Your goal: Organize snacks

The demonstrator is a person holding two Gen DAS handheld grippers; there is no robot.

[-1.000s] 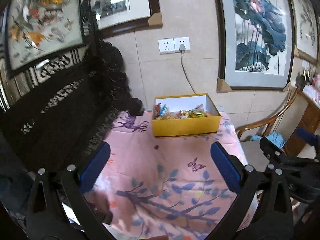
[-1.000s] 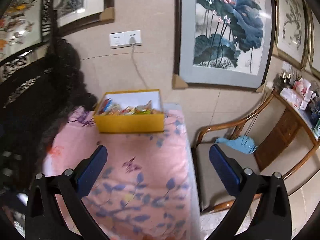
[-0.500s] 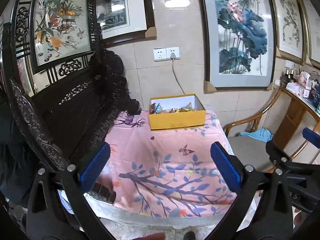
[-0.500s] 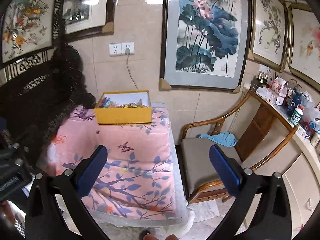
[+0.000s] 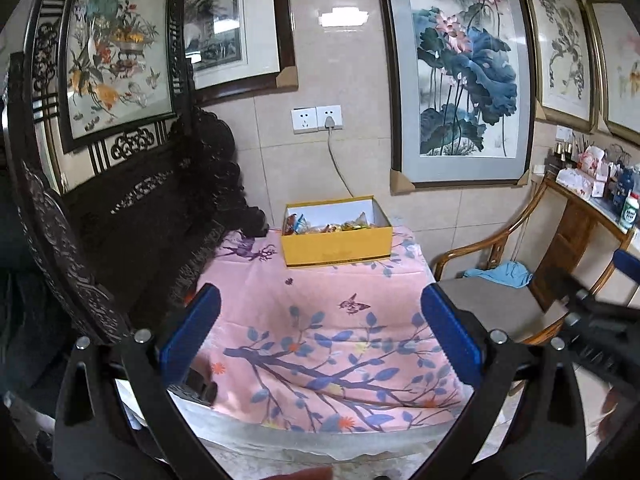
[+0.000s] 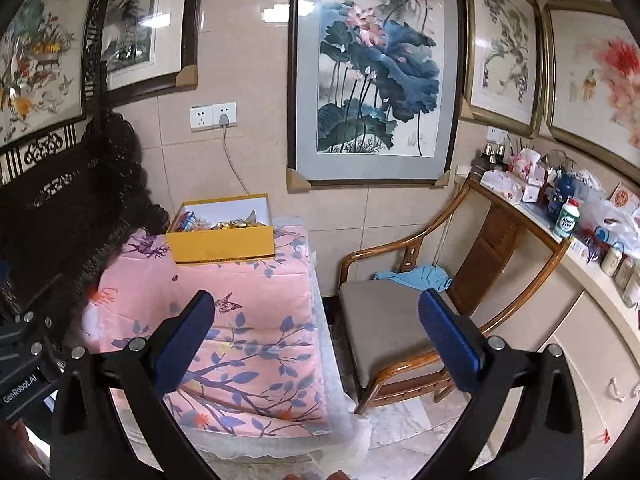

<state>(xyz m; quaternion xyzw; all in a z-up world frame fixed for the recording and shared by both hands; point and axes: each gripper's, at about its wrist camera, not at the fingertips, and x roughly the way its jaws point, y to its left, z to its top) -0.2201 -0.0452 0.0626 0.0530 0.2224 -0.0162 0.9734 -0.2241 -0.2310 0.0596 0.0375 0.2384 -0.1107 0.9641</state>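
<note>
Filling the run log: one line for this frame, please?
phase: task looks finished | left gripper: open, empty | right gripper: open, empty | snacks: in yellow box | box: far end of pink-clothed table

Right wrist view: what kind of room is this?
Probably a living room in a home: framed paintings line the tiled wall, a wooden armchair stands beside a cloth-covered table with a yellow snack box, and a cluttered sideboard runs along the right.
</note>
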